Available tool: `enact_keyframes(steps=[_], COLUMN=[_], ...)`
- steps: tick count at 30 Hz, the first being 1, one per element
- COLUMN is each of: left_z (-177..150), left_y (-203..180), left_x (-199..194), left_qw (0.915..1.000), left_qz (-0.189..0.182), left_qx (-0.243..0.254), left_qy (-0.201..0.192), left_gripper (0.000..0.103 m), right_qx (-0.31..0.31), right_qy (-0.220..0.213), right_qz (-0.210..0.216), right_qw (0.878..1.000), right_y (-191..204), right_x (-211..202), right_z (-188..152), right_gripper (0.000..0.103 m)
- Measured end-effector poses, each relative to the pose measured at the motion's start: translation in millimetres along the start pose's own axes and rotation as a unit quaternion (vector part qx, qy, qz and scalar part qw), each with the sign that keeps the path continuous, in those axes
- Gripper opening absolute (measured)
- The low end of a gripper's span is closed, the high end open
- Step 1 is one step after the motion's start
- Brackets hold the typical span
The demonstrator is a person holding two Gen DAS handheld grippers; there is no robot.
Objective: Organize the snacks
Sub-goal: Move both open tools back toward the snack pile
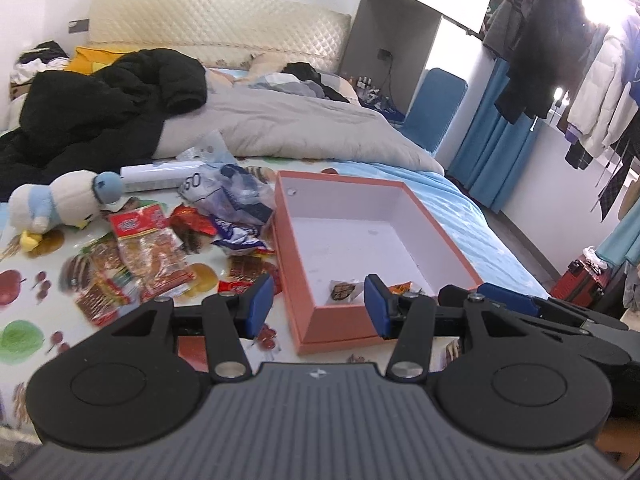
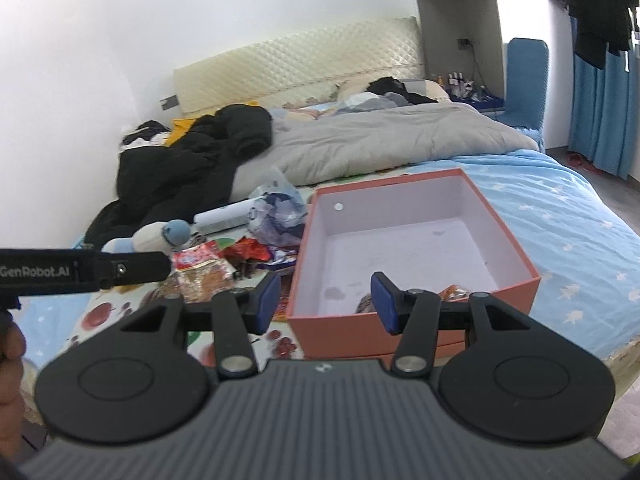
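Note:
An open salmon-pink box (image 1: 440, 232) with a white inside sits on the bed; it also shows in the right wrist view (image 2: 516, 256). Two small snack packets (image 1: 345, 290) lie in its near corner, also seen in the right wrist view (image 2: 454, 292). A pile of snack packets (image 1: 148, 256) lies left of the box on a fruit-print sheet, also in the right wrist view (image 2: 204, 270). My left gripper (image 1: 319, 305) is open and empty over the box's near left corner. My right gripper (image 2: 325, 300) is open and empty over the box's near edge.
A plush penguin (image 1: 64, 204), a white roll (image 1: 160, 174) and a crumpled plastic bag (image 1: 232, 192) lie behind the snacks. A black jacket (image 1: 96, 108) and grey duvet (image 1: 288, 124) cover the far bed. A red suitcase (image 1: 580, 280) stands on the floor at right.

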State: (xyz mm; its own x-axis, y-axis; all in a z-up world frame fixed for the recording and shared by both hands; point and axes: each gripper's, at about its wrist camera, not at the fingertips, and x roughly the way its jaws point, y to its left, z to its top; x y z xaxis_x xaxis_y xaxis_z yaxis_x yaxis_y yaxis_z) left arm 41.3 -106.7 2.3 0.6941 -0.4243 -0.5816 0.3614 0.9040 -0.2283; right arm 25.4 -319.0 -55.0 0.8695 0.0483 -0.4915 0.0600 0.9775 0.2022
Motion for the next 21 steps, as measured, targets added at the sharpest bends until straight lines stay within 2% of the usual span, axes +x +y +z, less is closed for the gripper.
enact_keyframes(steps=[13,18,21], left_z=[-48,-61,-68], left_y=[30,42,47], left_x=[-37,-38,-39], left_qw=[0.9991,0.9986,0.9987], left_qz=[0.036,0.044,0.047], left_qx=[-0.020,-0.030,-0.019], left_qy=[0.000,0.001,-0.005], left_gripper=[0.057,0.058,0.058], right_qx=[-0.033,-0.045,-0.053], right_qy=[0.000,0.005,0.014], right_qz=[0.070,0.090,0.097], right_qw=[0.997,0.995,0.994], right_y=[40,49,53], right_x=[-16,-15,-13], right_z=[-30,-43,-51], right_gripper=[0.053,0.053,0.053])
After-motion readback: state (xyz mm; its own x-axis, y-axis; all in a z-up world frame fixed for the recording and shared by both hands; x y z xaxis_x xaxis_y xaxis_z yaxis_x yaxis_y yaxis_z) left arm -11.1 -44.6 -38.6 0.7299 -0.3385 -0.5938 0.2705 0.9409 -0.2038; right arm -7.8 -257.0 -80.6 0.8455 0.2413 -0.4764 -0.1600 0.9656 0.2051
